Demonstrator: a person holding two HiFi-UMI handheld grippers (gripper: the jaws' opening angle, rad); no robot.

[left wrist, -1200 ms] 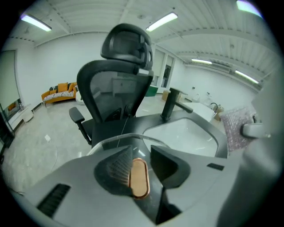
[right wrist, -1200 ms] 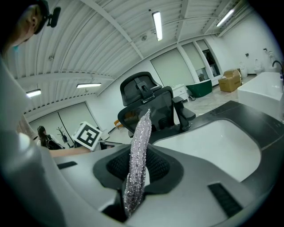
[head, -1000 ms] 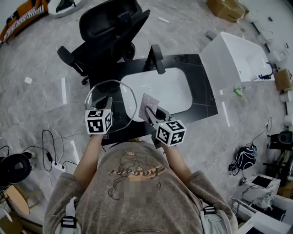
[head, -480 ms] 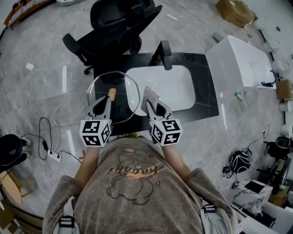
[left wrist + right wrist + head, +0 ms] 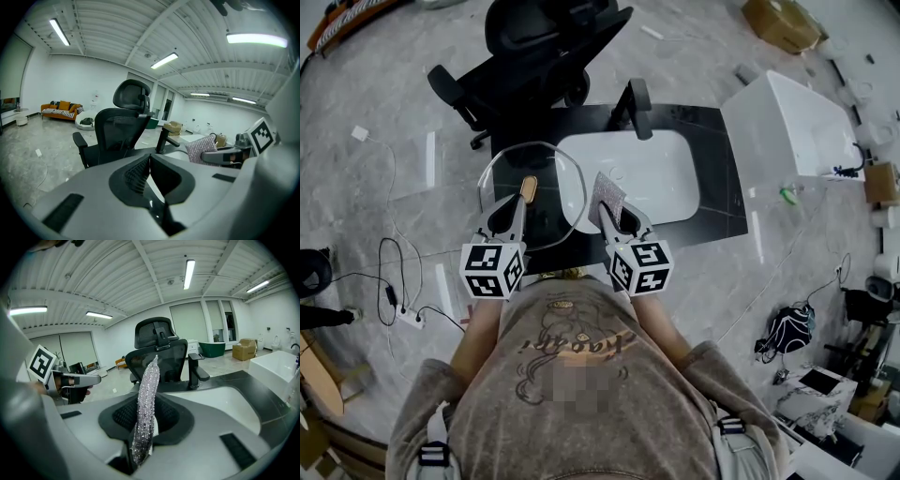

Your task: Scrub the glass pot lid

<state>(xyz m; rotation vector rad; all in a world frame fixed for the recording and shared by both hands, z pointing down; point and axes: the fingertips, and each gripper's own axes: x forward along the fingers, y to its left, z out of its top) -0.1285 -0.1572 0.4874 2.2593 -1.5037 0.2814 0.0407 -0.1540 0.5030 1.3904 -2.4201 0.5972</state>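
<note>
In the head view my left gripper [image 5: 516, 208] is shut on the rim of the clear glass pot lid [image 5: 551, 178], which it holds over the counter's left part; the lid's wooden knob [image 5: 528, 187] shows just past the fingers. In the left gripper view the jaws [image 5: 149, 161] are closed together and the glass is barely visible between them. My right gripper [image 5: 612, 217] is shut on a glittery silver scrub pad [image 5: 607, 197], which stands upright between its jaws [image 5: 146, 394]. The pad hangs beside the lid's right edge, over the near left corner of the basin.
A white sink basin [image 5: 661, 183] is set in a black counter [image 5: 717, 187], with a black faucet [image 5: 636, 98] at its far side. A black office chair [image 5: 539, 47] stands behind the counter. A white tub [image 5: 787, 117] is to the right. Cables and a power strip [image 5: 411, 319] lie on the floor at left.
My left gripper has drawn back toward me and risen slightly with the lid, and the wooden knob now shows. The right gripper has rolled a little with the pad and stayed in place.
</note>
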